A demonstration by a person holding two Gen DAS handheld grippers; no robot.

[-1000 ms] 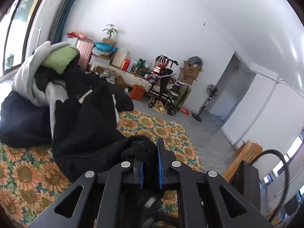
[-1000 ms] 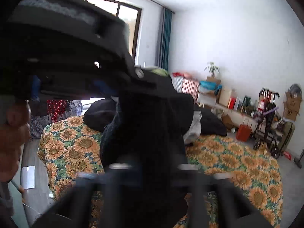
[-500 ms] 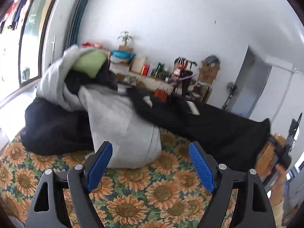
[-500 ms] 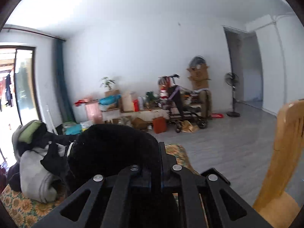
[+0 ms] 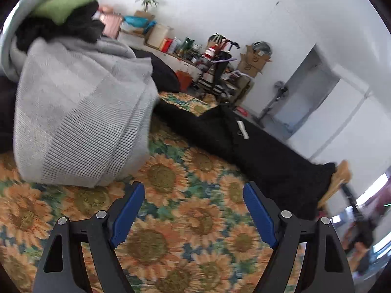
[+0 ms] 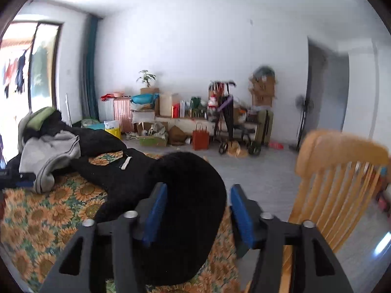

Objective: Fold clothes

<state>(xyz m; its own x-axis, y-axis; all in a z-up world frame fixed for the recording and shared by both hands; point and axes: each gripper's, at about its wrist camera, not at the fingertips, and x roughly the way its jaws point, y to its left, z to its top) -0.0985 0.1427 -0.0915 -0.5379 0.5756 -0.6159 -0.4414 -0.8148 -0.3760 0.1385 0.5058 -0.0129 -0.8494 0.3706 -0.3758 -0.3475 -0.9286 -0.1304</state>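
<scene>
- A long black garment [image 5: 244,141] is seen stretched across the sunflower cloth [image 5: 161,178], from the middle of the left wrist picture down to the right edge.
- In the right wrist picture, one end of the black garment [image 6: 190,195] is bunched into a hump at the lower middle, between the blue pads.
- The right gripper [image 6: 198,207] is spread apart. The hump sits in the gap, but it is not pinched.
- The left gripper [image 5: 193,210] is spread wide at the bottom of its picture, and nothing is held in it. Only the cloth is under it.
- No neat fold can be seen in the black garment. It is laid out long, which would fit a fold soon to be made or one just opened up.
- A grey garment [image 5: 80,122] is slumped at the left of the left wrist picture, and more clothes are heaped in a pile [image 5: 61,17] at the upper left. None of these look folded, so much seems left.
- The far side of the pile is hidden.
- The garment's shape, sleeves or legs, cannot be made out.
- A wooden chair [image 6: 337,190] at the right is blurred.
</scene>
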